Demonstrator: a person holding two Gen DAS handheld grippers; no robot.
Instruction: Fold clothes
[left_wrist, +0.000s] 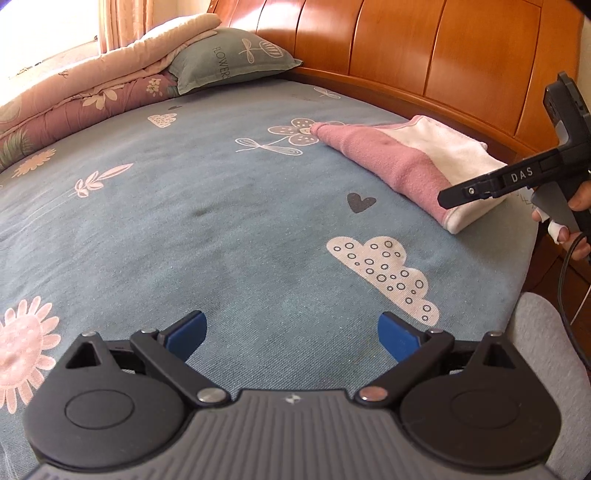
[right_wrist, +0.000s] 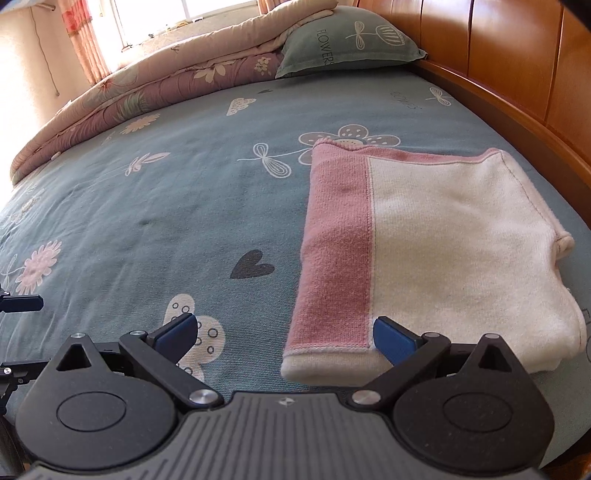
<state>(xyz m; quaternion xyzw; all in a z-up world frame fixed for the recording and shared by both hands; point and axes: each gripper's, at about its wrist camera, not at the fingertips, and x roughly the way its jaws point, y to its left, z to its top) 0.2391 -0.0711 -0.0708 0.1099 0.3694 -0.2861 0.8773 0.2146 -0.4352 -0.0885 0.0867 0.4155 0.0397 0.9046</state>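
Note:
A folded pink and white garment (right_wrist: 424, 243) lies flat on the blue patterned bed sheet (right_wrist: 166, 206), close to the wooden headboard. In the left wrist view the same garment (left_wrist: 402, 162) lies at the far right. My right gripper (right_wrist: 284, 334) is open, hovering just in front of the garment's near edge, with its right blue pad (right_wrist: 391, 339) over the white hem. My left gripper (left_wrist: 291, 334) is open over bare sheet (left_wrist: 221, 221), holding nothing. A finger of the right gripper (left_wrist: 491, 182), held by a hand (left_wrist: 576, 210), shows in front of the garment.
A grey-green pillow (right_wrist: 347, 40) and a folded floral quilt (right_wrist: 147, 88) lie at the far end of the bed under a bright window. The orange wooden headboard (right_wrist: 517, 62) runs along the right side. A grey sleeve (left_wrist: 546, 369) shows at the lower right.

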